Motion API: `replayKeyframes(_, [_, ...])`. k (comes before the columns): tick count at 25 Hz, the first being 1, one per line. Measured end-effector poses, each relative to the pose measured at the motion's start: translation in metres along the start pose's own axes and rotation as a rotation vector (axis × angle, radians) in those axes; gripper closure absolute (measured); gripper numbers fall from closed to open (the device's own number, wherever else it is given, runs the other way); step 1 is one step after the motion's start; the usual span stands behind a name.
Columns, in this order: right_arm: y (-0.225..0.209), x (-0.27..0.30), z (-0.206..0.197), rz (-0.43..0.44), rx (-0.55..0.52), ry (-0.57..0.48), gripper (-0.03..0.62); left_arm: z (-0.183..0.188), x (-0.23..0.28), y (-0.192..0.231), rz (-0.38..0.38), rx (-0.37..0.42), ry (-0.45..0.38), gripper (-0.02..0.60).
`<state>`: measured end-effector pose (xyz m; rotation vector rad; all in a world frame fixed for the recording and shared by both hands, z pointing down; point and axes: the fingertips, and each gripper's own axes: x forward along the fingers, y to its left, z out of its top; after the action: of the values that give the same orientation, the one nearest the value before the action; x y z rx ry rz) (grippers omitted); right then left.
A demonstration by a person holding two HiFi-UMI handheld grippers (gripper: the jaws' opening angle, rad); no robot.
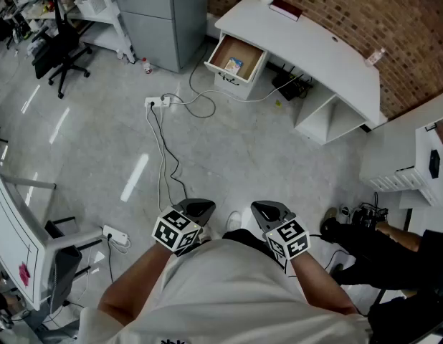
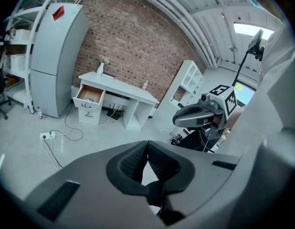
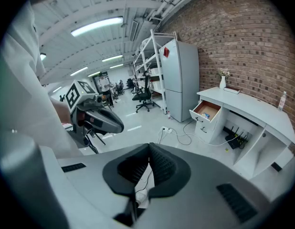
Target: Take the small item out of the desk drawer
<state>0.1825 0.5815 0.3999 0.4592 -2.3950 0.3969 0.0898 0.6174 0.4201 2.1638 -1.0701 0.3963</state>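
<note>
White drawer [image 1: 226,75], the only one open in the far desk, holds one small blue-and-yellow item [image 1: 234,65], well apart from both grippers. The left gripper [image 1: 198,208] and right gripper [image 1: 269,209], two in all, hang near the person, jaws together on nothing. Loose cables [image 1: 163,149] cross the floor between; a foot could snag there, and closed jaws would merely shove the item.

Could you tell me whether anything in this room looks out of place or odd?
At the white desk, a drawer hangs open with a small item inside; a power strip and loose cables trail across the floor before it.
</note>
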Motion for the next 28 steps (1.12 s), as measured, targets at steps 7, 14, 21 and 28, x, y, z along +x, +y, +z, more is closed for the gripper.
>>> replayKeyframes(7, [-0.037, -0.025, 0.003, 0.0, 0.004, -0.04, 0.563, 0.037, 0.035, -0.031, 0.005, 0.041, -0.012, 0.558])
replayKeyframes(14, [-0.096, -0.052, 0.003, 0.03, 0.027, -0.071, 0.563, 0.077, 0.072, -0.043, 0.071, 0.066, -0.007, 0.558])
replayKeyframes(21, [-0.154, -0.062, -0.009, 0.008, 0.086, -0.098, 0.558, 0.105, 0.12, -0.043, 0.114, 0.087, 0.02, 0.557])
replayKeyframes(28, [-0.213, -0.033, 0.002, -0.051, 0.142, -0.101, 0.477, 0.138, 0.168, 0.0, 0.067, 0.108, 0.049, 0.551])
